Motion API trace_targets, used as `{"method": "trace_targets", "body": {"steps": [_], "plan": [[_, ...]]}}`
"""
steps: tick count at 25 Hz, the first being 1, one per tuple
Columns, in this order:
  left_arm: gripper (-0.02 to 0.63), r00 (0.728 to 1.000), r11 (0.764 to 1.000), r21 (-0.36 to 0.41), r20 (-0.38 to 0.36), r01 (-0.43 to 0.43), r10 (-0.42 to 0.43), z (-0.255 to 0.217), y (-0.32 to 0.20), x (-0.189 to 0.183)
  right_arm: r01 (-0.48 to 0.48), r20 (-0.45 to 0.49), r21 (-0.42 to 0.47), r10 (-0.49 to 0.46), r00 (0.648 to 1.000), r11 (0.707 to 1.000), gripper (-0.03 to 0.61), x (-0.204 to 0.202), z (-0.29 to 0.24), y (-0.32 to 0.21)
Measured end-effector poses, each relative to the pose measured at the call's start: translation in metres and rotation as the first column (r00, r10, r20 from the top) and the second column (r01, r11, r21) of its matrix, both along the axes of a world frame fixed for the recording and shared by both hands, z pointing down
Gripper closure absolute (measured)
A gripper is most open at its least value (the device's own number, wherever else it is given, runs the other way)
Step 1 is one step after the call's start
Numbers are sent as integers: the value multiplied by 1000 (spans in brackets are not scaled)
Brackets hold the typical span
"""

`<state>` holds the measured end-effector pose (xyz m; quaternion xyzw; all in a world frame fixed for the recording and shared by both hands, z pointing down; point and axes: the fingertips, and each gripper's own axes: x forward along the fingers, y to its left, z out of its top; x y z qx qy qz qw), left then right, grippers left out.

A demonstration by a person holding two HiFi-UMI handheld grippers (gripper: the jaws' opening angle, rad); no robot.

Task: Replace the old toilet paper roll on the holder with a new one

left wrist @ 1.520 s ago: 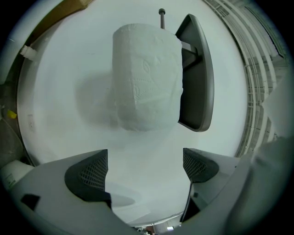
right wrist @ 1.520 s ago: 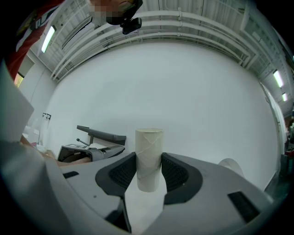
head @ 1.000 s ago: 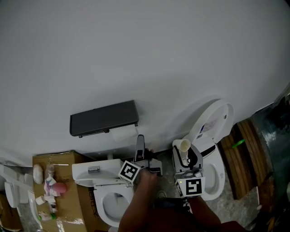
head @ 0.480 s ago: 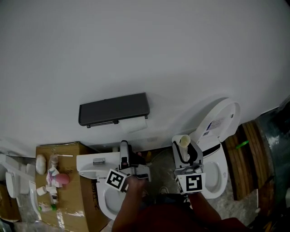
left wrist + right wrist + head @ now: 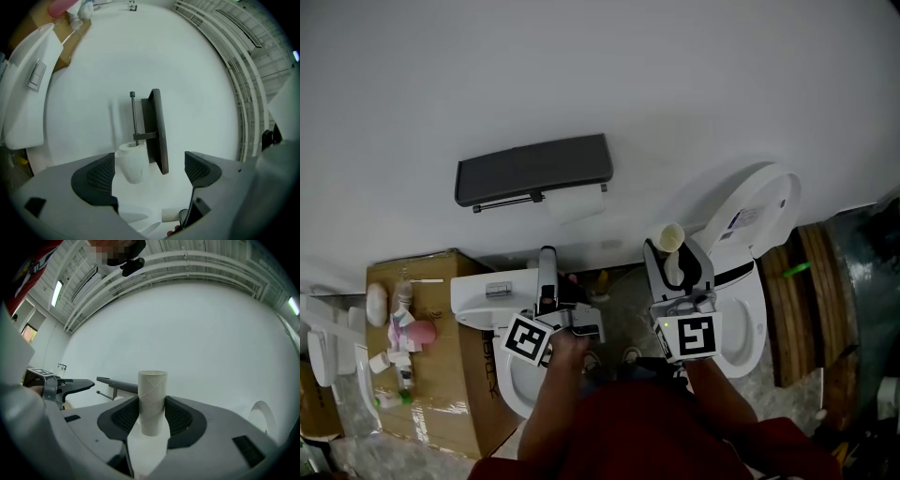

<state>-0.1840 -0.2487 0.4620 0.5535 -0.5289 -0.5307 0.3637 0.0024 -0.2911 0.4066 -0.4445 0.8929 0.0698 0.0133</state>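
The right claw (image 5: 152, 414) is clamped on one bare cardboard tube (image 5: 152, 390), which stands upright with its lower end hidden between the jaws. The left claw (image 5: 149, 169) gapes wide and holds nothing. Straight ahead of it, well apart, hangs one white paper roll (image 5: 131, 161), partly covered by the one dark holder (image 5: 156, 131) on the wall.

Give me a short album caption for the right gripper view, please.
Right gripper clamps an upright cardboard tube before a white wall, the dark holder behind it at left.
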Motion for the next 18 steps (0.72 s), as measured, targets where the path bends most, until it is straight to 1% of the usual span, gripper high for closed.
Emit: {"method": "trace_targets", "body": {"steps": [3, 5, 6, 8, 9, 11, 12, 13, 14, 15, 16, 18], "plan": [[110, 997, 1000, -14, 77, 1, 0, -5, 3, 0, 9, -3, 2, -9, 1000, 1000, 400, -6, -1, 2], [114, 986, 999, -44, 167, 2, 6, -8, 3, 0, 12, -4, 2, -12, 1000, 1000, 399, -8, -2, 2], [119, 974, 998, -68, 228, 5, 11, -9, 3, 1, 13, -4, 3, -13, 1000, 1000, 400, -9, -2, 2], [143, 934, 994, -108, 356, 19, 21, -13, 3, 2, 13, -3, 5, -13, 1000, 1000, 399, -10, -2, 2], [151, 913, 994, -111, 407, 26, 21, -18, 3, 4, 14, -2, 5, -14, 1000, 1000, 399, -10, -2, 3], [203, 874, 993, -108, 486, 43, 15, -26, 5, 7, 14, 6, 7, -14, 1000, 1000, 400, -10, -3, 4], [231, 851, 993, -108, 525, 56, 9, -30, 7, 9, 13, 14, 10, -13, 1000, 1000, 399, -10, -5, 4], [269, 823, 992, -106, 569, 70, 3, -34, 8, 11, 13, 20, 12, -13, 1000, 1000, 400, -10, -6, 4], [318, 787, 991, -105, 617, 87, -4, -38, 10, 12, 14, 21, 11, -14, 1000, 1000, 400, -11, -6, 4], [351, 745, 989, -101, 667, 105, -11, -42, 11, 14, 15, 24, 12, -15, 1000, 1000, 400, -12, -7, 5], [376, 697, 988, -94, 717, 124, -19, -47, 12, 15, 15, 29, 14, -16, 999, 1000, 400, -13, -7, 5], [471, 596, 980, -95, 803, 176, -29, -54, 14, 15, 20, 32, 13, -20, 999, 1000, 400, -16, -8, 6]]}}
